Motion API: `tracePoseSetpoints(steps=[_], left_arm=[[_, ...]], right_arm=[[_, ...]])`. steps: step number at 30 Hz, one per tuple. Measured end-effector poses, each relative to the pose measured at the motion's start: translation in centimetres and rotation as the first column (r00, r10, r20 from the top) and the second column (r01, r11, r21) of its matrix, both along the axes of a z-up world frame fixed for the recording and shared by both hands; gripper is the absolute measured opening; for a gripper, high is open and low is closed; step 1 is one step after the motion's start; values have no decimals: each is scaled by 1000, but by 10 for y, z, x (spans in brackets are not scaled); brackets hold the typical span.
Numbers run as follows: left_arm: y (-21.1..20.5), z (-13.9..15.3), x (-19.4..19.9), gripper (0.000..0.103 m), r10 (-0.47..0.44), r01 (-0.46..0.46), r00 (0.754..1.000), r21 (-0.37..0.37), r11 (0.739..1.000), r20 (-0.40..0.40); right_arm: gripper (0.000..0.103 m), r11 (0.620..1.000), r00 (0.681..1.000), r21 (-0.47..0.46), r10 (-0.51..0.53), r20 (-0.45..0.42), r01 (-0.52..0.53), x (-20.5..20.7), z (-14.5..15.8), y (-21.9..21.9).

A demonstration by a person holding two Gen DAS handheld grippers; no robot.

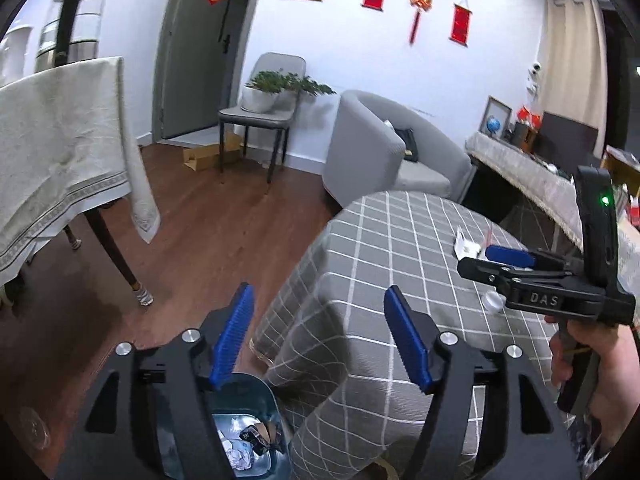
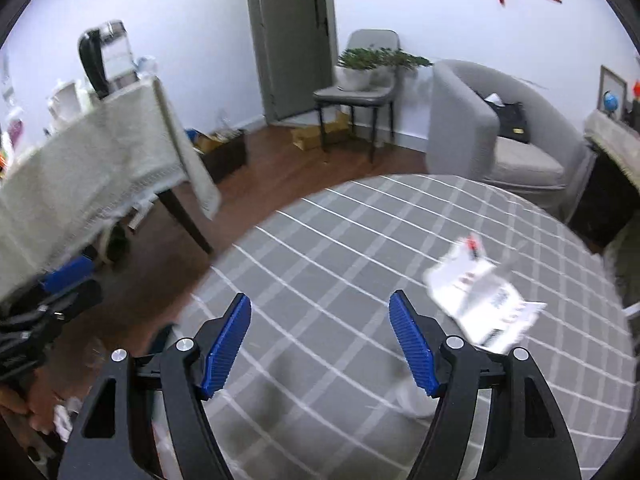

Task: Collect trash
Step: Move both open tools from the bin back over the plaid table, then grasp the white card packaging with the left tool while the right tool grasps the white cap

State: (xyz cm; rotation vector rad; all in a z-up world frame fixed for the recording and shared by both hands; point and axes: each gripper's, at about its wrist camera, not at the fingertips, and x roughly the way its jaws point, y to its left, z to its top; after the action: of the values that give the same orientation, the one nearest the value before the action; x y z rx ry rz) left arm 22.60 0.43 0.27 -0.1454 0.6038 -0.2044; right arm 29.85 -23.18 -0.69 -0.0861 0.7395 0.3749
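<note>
My left gripper (image 1: 318,300) is open and empty, held above a blue-grey trash bin (image 1: 244,432) that stands on the floor beside the round table and holds crumpled paper and wrappers. My right gripper (image 2: 320,308) is open and empty over the grey checked tablecloth (image 2: 340,248); it also shows in the left wrist view (image 1: 480,264). A white printed paper wrapper (image 2: 480,300) lies on the cloth to the right of my right gripper, also seen in the left wrist view (image 1: 466,244). A small white cap-like piece (image 1: 493,302) lies on the cloth under the right gripper.
A table with a cream cloth (image 1: 60,140) and a glass kettle (image 1: 76,16) stands at the left. A grey armchair (image 1: 384,148), a chair with a potted plant (image 1: 264,96) and a side table (image 1: 528,168) stand behind. The floor is wood.
</note>
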Motion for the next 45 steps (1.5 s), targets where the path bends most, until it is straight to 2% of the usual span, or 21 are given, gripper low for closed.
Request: tracePoseSetpoints(steps=[5, 8, 13, 16, 22, 26, 34, 45], left_arm=[[-20, -5, 9, 79, -61, 61, 997, -17, 998, -35], [-30, -5, 16, 79, -75, 75, 996, 3, 997, -51], [-41, -5, 24, 81, -92, 91, 994, -26, 996, -63], [-51, -4, 30, 81, -98, 97, 993, -17, 995, -60], [-74, -2, 38, 81, -118, 119, 991, 9, 993, -56], [-92, 3, 48, 81, -139, 141, 989, 30, 990, -46], [-130, 9, 67, 81, -201, 203, 979, 67, 977, -38], [-170, -1, 90, 71, -282, 288, 957, 93, 953, -72]], right_arm=[[70, 1000, 999, -27, -17, -28, 16, 1, -8, -17], [66, 999, 998, -29, -18, -67, 16, 5, -16, -27], [61, 999, 994, -35, -20, -109, 17, 5, -25, -41], [58, 999, 991, -40, -17, -134, 12, 5, -32, -47], [49, 999, 992, -45, -6, -129, 1, 4, -36, -55], [31, 998, 993, -55, -19, -114, 13, 4, -36, -62], [30, 1000, 993, 8, -29, -113, 30, 2, -33, -83], [30, 976, 985, 149, -149, -83, 160, -2, -20, -145]])
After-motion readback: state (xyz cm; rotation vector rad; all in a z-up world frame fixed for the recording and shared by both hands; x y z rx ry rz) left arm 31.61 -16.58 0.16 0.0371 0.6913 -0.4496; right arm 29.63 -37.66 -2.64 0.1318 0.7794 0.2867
